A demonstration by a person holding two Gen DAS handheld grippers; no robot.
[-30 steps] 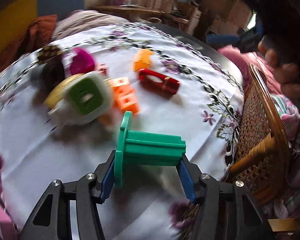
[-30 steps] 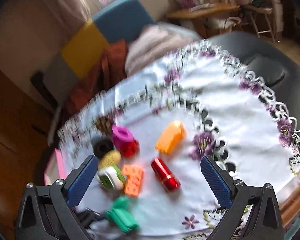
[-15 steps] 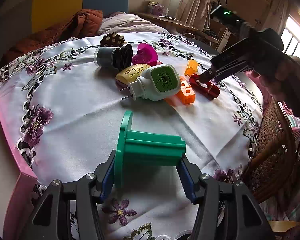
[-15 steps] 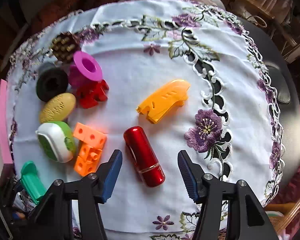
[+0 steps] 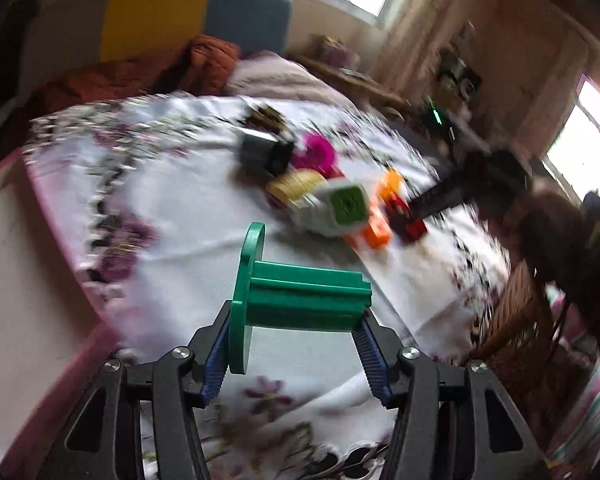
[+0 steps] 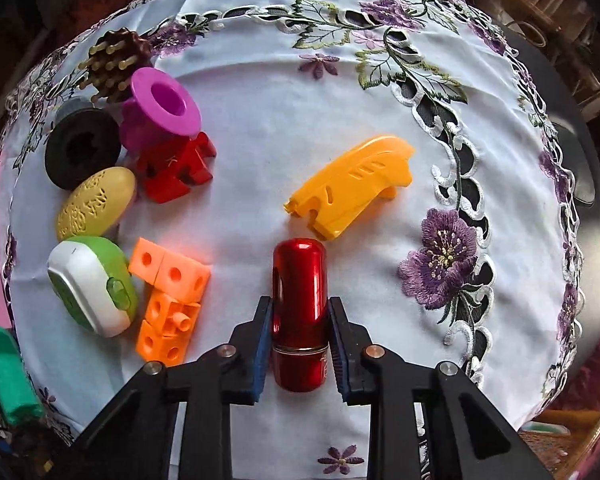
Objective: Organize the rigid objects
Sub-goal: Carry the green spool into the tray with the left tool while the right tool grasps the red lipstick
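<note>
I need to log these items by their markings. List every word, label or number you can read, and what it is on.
Nothing can be read with certainty.
Yellow oval piece: raised characters, too distorted to read.
Red cylinder: small pale print near its base, by the right gripper, too small to read.
Red block: a faint scratched mark, unclear.
The left wrist view is blurred.

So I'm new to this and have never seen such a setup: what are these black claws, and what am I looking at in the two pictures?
They are two hand-held grippers; a person carries one in each hand, each with a fisheye camera looking along its fingers. The left camera shows the left gripper clamped on a green plastic spool above the embroidered tablecloth. The right camera looks straight down: the right gripper is shut on a red metal cylinder. Nearby lie a yellow plastic piece, orange blocks, and a green and white plug-in device.
</note>
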